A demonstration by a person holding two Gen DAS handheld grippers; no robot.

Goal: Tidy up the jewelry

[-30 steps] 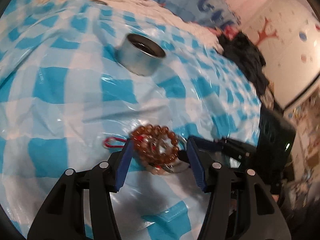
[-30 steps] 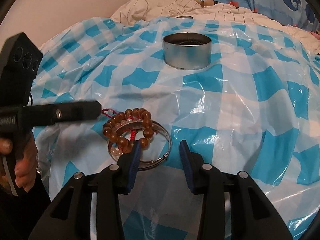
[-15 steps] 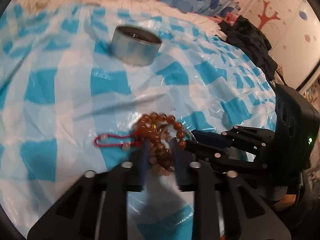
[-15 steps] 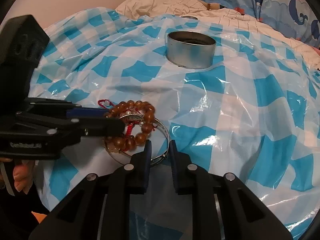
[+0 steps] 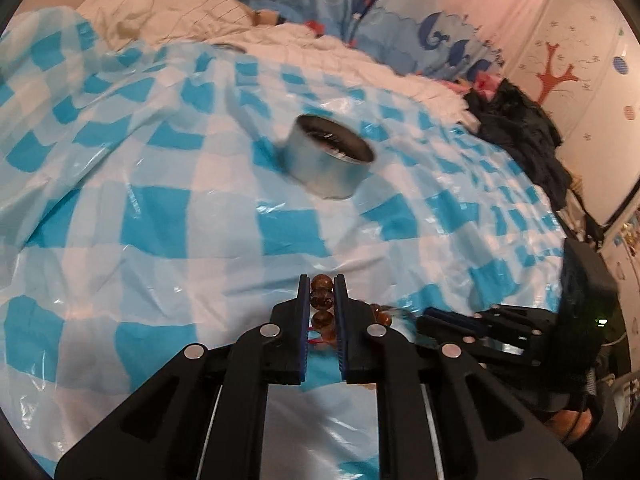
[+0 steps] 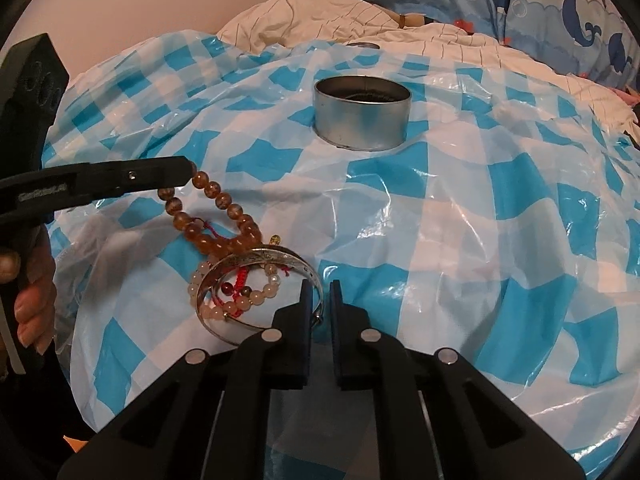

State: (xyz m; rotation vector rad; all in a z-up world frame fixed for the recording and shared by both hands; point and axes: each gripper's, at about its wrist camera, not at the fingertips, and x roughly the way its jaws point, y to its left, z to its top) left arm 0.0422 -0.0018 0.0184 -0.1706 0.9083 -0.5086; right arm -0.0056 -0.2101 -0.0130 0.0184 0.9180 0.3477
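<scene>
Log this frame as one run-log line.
left tool: shut on amber bead bracelet, lifting | right tool: shut on silver bangle | tin: empty

A bed [image 6: 360, 4] is being covered by a blue-and-white checked plastic sheet [image 6: 460, 220], which is lying crumpled and glossy over a cream quilt [image 6: 320, 12]. A round metal tin [image 6: 362, 120] is being carried upright and open-topped on the sheet. Nearer the camera, a silver bangle [image 6: 260, 258] and pale bead bracelets [image 6: 240, 300] are being supported on the sheet, well apart from the tin.
</scene>
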